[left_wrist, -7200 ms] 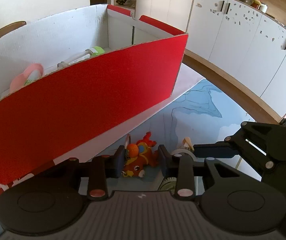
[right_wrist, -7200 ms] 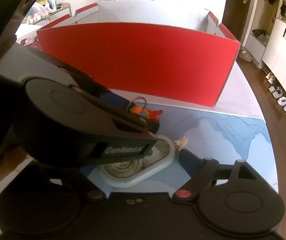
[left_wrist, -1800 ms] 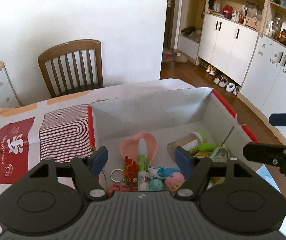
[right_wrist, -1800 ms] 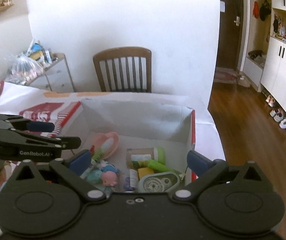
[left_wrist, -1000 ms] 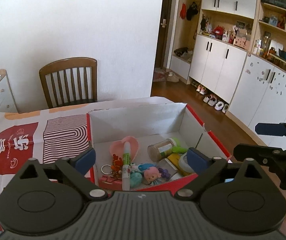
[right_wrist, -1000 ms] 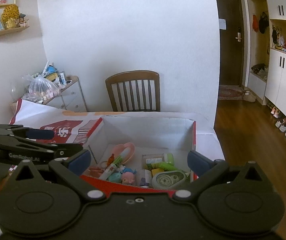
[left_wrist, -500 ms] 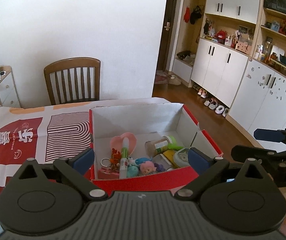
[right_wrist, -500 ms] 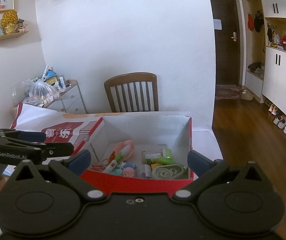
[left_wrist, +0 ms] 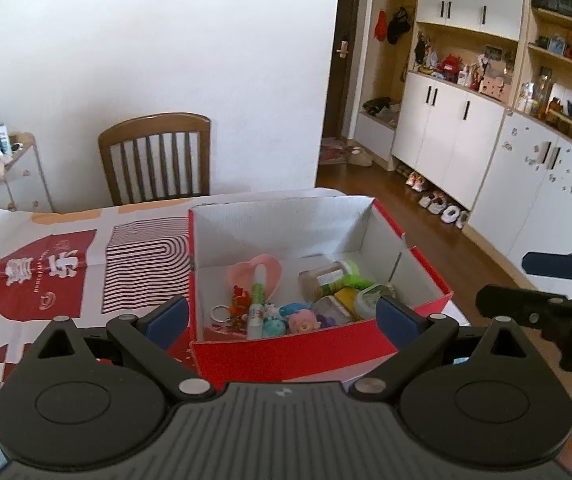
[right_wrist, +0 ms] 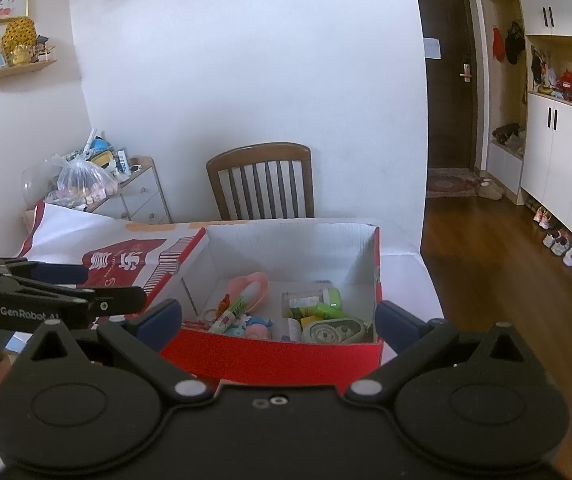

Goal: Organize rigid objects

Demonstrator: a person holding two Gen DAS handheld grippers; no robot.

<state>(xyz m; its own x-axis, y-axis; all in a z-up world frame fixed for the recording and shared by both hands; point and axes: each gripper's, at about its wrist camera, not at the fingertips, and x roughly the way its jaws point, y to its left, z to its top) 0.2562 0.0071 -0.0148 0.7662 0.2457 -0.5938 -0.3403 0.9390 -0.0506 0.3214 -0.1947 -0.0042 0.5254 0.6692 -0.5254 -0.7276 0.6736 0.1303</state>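
One red cardboard box (left_wrist: 318,350) sits at the counter's (left_wrist: 46,240) right edge, floor beyond. Inside: one pink dish (left_wrist: 256,270), one marker (left_wrist: 257,300), one jar (left_wrist: 324,278). Left gripper (left_wrist: 282,316) and right gripper (right_wrist: 278,316) hang above, fingers spread, empty.

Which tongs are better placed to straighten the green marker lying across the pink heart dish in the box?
Probably the left tongs: open, empty, with the green marker almost directly ahead.
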